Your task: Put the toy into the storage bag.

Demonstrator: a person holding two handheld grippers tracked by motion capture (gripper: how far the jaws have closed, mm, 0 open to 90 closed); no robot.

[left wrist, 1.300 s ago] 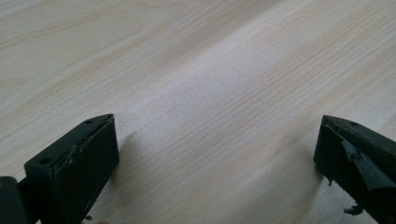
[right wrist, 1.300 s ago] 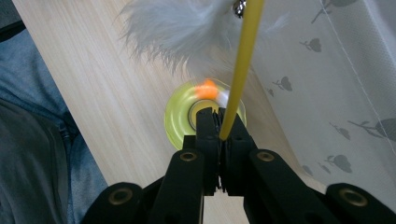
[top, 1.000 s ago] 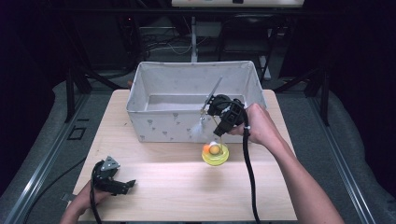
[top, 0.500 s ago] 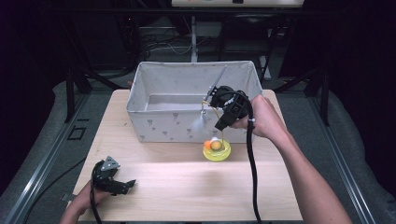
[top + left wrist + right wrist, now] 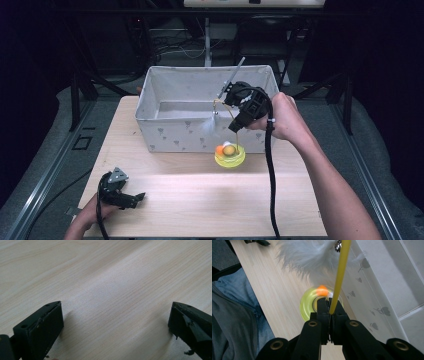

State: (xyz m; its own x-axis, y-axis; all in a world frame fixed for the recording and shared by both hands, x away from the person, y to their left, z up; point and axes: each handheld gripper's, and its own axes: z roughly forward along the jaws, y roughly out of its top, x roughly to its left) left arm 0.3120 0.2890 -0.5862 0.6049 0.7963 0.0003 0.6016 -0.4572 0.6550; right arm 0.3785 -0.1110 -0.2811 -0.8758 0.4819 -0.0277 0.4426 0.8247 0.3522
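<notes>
A cat toy with a round yellow base (image 5: 230, 156), an orange ball (image 5: 220, 149) and a thin yellow rod (image 5: 220, 103) sits in front of the fabric bin (image 5: 165, 135). A white feather (image 5: 210, 125) hangs from the rod. My right gripper (image 5: 235, 126) is shut on the rod just above the base; in the right gripper view the jaws (image 5: 329, 302) pinch the yellow rod (image 5: 340, 272) under the feather (image 5: 307, 260). My left gripper (image 5: 137, 197) rests open on the table's near left, with bare wood between its jaws (image 5: 116, 322).
The grey-white bin takes up the back half of the wooden table (image 5: 200, 200), and its patterned wall (image 5: 384, 290) stands close beside the toy. A grey stick (image 5: 231, 77) rises over the bin's rim by my right hand. Dark floor and cables surround the table.
My right gripper has risen a little with the yellow rod in it, and the yellow base has come up slightly with it. The left gripper has stayed put.
</notes>
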